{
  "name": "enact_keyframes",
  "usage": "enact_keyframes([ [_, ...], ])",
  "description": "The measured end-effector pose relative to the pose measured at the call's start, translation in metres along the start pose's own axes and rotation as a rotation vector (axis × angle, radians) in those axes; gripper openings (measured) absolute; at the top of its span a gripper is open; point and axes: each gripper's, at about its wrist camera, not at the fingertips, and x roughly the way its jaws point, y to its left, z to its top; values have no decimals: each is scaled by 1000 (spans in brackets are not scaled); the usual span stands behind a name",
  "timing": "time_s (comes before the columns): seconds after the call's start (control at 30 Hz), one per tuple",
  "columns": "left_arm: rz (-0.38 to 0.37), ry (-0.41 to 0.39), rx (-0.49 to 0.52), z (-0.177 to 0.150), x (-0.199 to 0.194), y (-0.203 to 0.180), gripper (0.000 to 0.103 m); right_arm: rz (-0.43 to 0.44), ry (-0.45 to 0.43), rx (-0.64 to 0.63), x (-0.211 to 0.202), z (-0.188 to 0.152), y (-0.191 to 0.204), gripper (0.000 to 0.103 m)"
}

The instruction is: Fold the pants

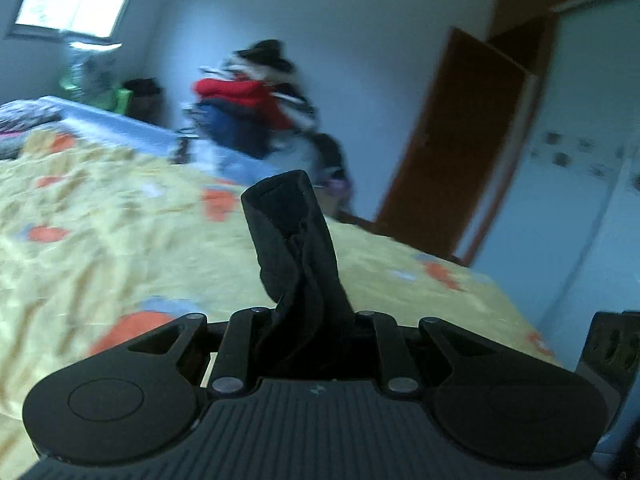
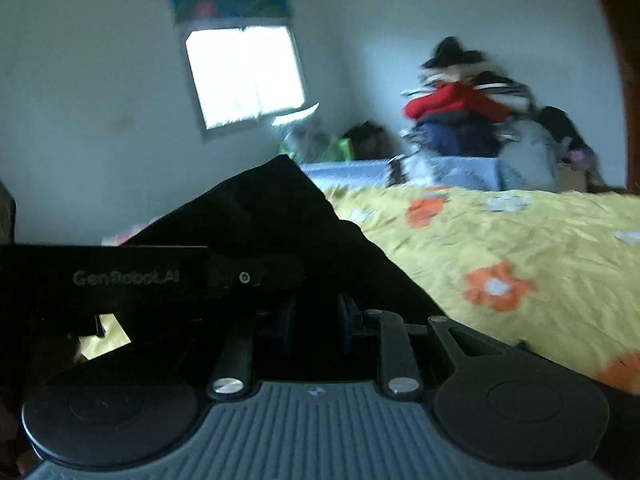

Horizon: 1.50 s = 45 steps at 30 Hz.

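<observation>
The pants are black. In the left wrist view a bunched strip of the black pants [image 1: 290,240] stands up out of my left gripper [image 1: 308,320], which is shut on it, above the yellow flowered bedspread [image 1: 120,240]. In the right wrist view a broad fold of the black pants [image 2: 280,220] drapes over my right gripper [image 2: 316,316], which is shut on it; its fingertips are hidden by cloth. The left gripper's black body [image 2: 120,280] shows close at the left of that view. Both views are blurred.
The bed [image 2: 520,240] fills the foreground. A pile of clothes, red and blue [image 1: 248,112], sits past the bed's far end against the wall. A brown door [image 1: 452,152] stands open at right. A window [image 2: 244,76] is on the far wall.
</observation>
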Motion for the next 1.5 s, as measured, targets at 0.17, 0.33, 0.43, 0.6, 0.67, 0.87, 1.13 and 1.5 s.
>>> enact_keyframes([
  [0.17,-116,57,109,-28,24,-83,20,-81,-66,135,-74,-9,-57,22],
  [0.33,-198,176,139,-63,73,-140,20,-200,-68,249,-123,-31,-115,22],
  [0.43,-214,229,160,-85,100,-162,21,-278,-36,275,-135,-43,-141,22],
  [0.6,-235,282,174,-108,128,-184,21,-362,-6,300,-146,-56,-170,22],
  [0.67,-241,306,196,-116,134,-190,24,-386,7,307,-154,-61,-178,23],
  [0.87,-416,455,119,-121,138,-186,60,-566,62,281,-194,-79,-189,35],
  [1.13,-160,255,214,-65,112,-129,85,-592,-74,307,-225,-54,-197,73],
  [1.5,222,365,423,-79,198,-91,87,-488,118,247,-146,-51,-211,21],
])
